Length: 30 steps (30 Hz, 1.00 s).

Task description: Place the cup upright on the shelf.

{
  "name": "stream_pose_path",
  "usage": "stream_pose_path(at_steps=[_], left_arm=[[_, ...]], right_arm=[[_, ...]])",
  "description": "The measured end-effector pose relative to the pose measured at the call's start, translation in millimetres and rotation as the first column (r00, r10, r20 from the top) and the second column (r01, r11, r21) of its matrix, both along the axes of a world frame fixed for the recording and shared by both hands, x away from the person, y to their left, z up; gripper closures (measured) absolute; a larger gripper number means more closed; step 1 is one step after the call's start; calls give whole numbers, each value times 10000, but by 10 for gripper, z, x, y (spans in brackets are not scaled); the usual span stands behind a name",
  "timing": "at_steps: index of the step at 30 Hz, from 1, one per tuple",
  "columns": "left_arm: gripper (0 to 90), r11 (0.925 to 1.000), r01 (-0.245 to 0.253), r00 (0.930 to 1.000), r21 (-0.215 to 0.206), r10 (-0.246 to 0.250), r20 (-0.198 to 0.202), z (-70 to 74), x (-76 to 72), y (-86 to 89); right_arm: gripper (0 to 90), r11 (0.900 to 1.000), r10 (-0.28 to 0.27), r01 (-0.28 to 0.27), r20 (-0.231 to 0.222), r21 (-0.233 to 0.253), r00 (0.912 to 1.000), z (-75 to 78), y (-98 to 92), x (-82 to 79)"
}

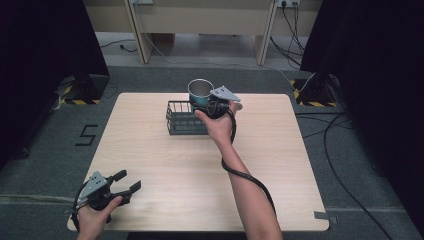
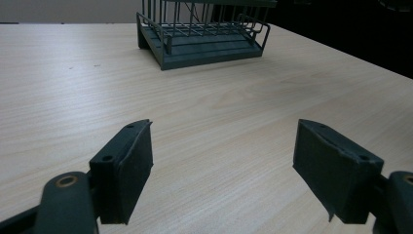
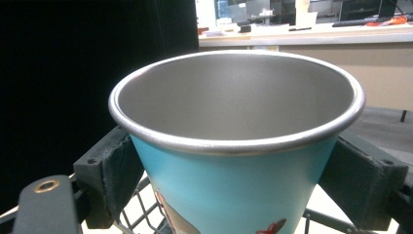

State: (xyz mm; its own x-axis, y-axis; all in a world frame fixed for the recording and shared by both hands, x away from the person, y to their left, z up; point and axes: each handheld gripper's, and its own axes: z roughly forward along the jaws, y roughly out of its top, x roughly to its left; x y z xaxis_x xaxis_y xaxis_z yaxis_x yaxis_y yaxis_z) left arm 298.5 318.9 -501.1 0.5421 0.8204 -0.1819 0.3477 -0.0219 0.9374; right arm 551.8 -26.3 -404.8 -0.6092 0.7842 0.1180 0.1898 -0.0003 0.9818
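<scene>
A blue metal cup (image 1: 199, 92) with a steel rim hangs upright above the right end of a dark wire basket (image 1: 179, 119) at the table's far middle. My right gripper (image 1: 209, 101) is shut on the cup. In the right gripper view the cup (image 3: 234, 161) sits between both pads (image 3: 114, 170), and the basket's wires (image 3: 141, 214) show below it. My left gripper (image 1: 128, 183) rests open near the table's front left corner, holding nothing. The left gripper view has its pads (image 2: 129, 165) wide apart over bare wood, with the basket (image 2: 204, 36) farther off.
The light wooden table (image 1: 165, 170) stands on grey carpet. Dark curtains hang at both sides. Cables (image 1: 340, 165) trail on the floor to the right. A wooden bench (image 1: 200, 20) stands beyond the table.
</scene>
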Motion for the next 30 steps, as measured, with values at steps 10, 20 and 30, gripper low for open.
stream_pose_path(at_steps=[10,20,30], left_arm=[[220,10000,22,10000,-13,-22,-3,-1,0,2],[220,10000,54,10000,15,-54,-4,0,0,2],[220,10000,83,10000,45,-83,0,1,-1,1]], right_arm=[[157,9998,-110,105,-265,-183,9996,-116,64,98],[156,9992,-142,122,-541,-371,9984,-238,113,129],[155,9978,-203,154,-774,-639,9968,-323,151,125]])
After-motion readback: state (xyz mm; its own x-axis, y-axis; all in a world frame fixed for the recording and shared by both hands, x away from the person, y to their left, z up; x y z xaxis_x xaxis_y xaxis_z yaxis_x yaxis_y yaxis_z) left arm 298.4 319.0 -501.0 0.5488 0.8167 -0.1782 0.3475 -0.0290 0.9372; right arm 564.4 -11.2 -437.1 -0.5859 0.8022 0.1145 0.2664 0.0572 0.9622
